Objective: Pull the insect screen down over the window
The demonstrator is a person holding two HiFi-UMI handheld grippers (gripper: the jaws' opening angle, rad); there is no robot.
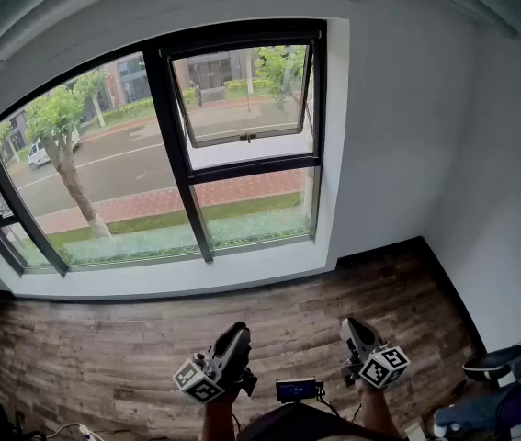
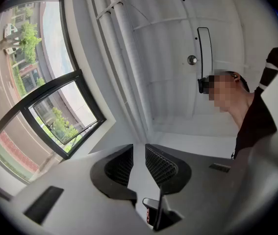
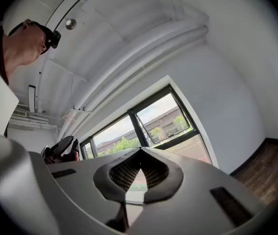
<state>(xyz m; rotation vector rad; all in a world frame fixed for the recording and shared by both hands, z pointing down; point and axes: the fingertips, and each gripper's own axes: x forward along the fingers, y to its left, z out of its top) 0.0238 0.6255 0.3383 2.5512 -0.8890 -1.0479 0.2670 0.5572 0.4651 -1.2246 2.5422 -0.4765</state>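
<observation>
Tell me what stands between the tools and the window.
Nothing visible does. Only bare wood floor lies between the left tool, the right tool and the window; both are empty and apart from it.

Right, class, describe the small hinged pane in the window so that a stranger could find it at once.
Find the wide black-framed window in the white wall. Look at its right-hand section, upper half. That pane alone has its own inner frame, tilted open, with a small handle on its lower edge.
</observation>
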